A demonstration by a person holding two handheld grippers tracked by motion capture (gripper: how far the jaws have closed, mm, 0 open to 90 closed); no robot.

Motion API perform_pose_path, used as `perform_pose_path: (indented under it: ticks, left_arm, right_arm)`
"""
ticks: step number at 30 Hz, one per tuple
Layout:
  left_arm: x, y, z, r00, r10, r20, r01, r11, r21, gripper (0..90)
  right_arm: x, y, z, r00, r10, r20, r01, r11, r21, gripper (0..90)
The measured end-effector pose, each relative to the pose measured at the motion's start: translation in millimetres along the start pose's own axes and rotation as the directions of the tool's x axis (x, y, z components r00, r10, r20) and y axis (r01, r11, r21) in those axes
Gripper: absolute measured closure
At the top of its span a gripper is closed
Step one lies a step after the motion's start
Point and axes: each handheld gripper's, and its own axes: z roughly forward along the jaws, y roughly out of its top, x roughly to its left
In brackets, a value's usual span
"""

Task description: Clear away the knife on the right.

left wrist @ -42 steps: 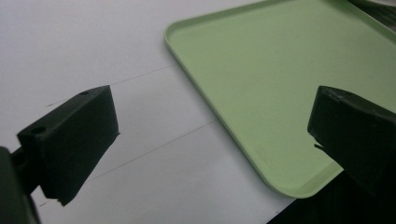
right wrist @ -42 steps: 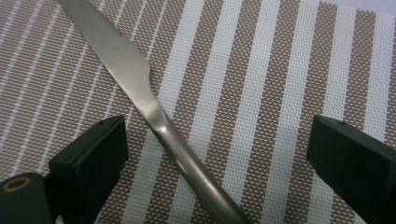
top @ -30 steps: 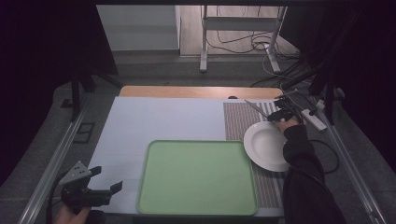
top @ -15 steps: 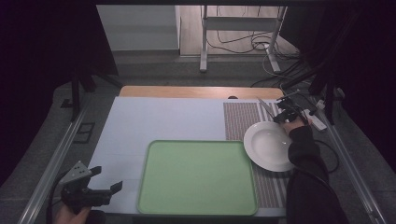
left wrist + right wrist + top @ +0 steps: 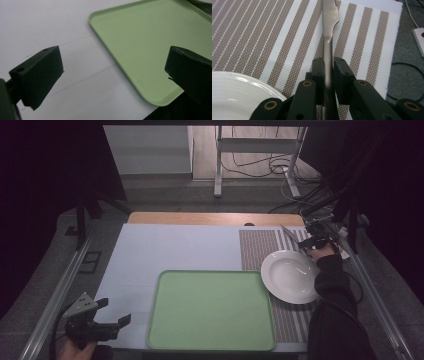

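Two grippers are at work, and only ours on the right is busy: the right gripper (image 5: 326, 72) now pinches the handle of a metal table knife (image 5: 328, 35), its jaws pressed on the flat steel from both sides. Those jaws have just been closing, and a second ago the gripper sat lower beside the far edge of the white plate (image 5: 291, 276); now, in the high view, the right gripper (image 5: 311, 241) has edged away from the plate's far rim and the knife (image 5: 290, 233) shows as a thin bright line slanting away from it. We take this as the grasp completed and the lift begun, though we cannot tell whether the blade tip has left the striped placemat (image 5: 249, 32) that lies under the plate. Seen from the right gripper view, the plate (image 5: 239, 92) sits close at the lower left and the blade points away from it along the mat's stripes. Our left gripper (image 5: 107, 317) rests well to the left of the plate, past the near left corner of the green tray (image 5: 212, 312), with its jaws spread wide and nothing between them; the left gripper view looks across the tray (image 5: 150, 42) and the pale table cover (image 5: 50, 25). Next, we judge, comes carrying the knife to its place.
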Motion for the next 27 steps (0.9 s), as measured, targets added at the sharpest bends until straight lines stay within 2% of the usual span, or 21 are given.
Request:
perform_pose_path:
  ticks: [7, 18, 23, 27]
  left_arm:
    - [-0.1, 0.1, 0.1, 1.0, 0.0, 0.0, 0.0, 1.0, 0.0, 1.6]
    - [0.0, 0.1, 0.1, 1.0, 0.0, -0.001, 0.0, 1.0, 0.0, 1.6]
    - [-0.2, 0.2, 0.2, 1.0, 0.001, -0.001, -0.001, 1.0, 0.001, 1.6]
    - [-0.2, 0.3, 0.3, 1.0, 0.0, -0.002, 0.0, 1.0, 0.001, 1.6]
  right_arm:
    - [-6.6, -4.0, -10.9, 0.9982, 0.047, -0.039, -0.047, 0.999, -0.014, 80.5]
    - [-5.1, -4.8, -25.0, 0.9944, 0.068, -0.081, -0.073, 0.996, -0.06, 80.5]
    - [1.6, -7.8, -34.1, 0.994, 0.06, -0.091, -0.067, 0.995, -0.076, 80.5]
    - [13.9, -11.0, -41.4, 0.9942, 0.034, -0.102, -0.043, 0.995, -0.085, 80.4]
